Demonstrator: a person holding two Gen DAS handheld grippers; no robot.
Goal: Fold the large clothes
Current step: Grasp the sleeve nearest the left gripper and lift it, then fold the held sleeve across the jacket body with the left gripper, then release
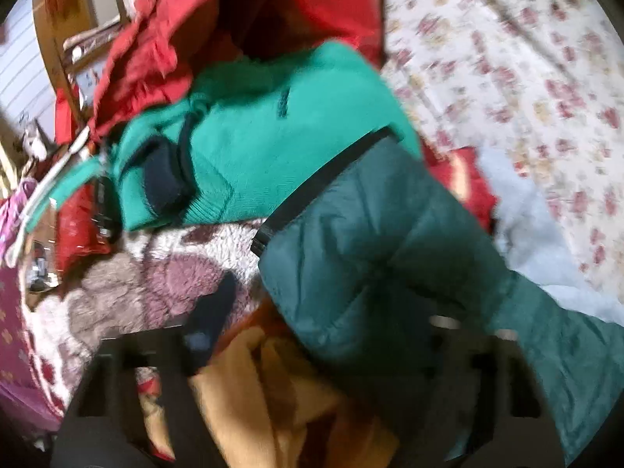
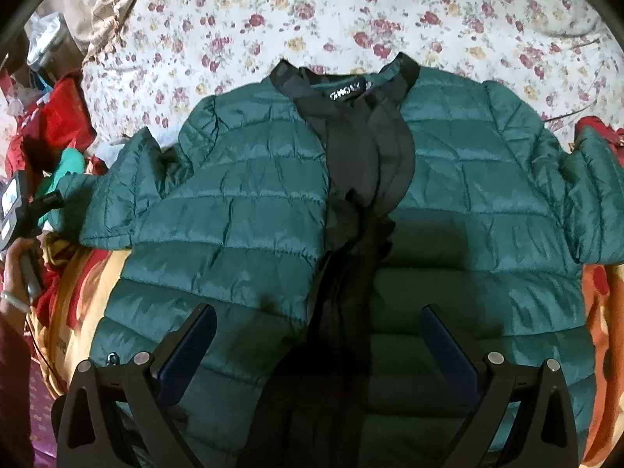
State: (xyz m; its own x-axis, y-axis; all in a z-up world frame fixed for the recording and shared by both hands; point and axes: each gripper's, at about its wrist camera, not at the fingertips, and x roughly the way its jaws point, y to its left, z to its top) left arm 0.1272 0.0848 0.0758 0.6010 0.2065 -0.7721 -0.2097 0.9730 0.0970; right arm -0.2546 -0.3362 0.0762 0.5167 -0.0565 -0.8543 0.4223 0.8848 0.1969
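Observation:
A dark teal quilted jacket (image 2: 249,210) lies face up on the bed, front open to its black lining (image 2: 362,148), collar at the far side and both sleeves spread out. My right gripper (image 2: 319,331) hovers open over its lower front, touching nothing. In the right wrist view my left gripper (image 2: 43,202), held by a hand (image 2: 15,265), sits at the cuff of the left sleeve. The blurred left wrist view shows that sleeve (image 1: 370,253), with its black cuff band (image 1: 323,179), lying between the fingers of the left gripper (image 1: 327,312). A gap shows beside the left finger (image 1: 214,308).
A folded bright green sweater (image 1: 249,136) and red garments (image 1: 156,39) are piled just beyond the sleeve cuff. Yellow cloth (image 1: 241,390) and a fleecy patterned blanket (image 1: 156,273) lie under the left gripper. A floral bedsheet (image 2: 273,19) stretches beyond the collar. More red clothes (image 2: 58,117) sit at the left.

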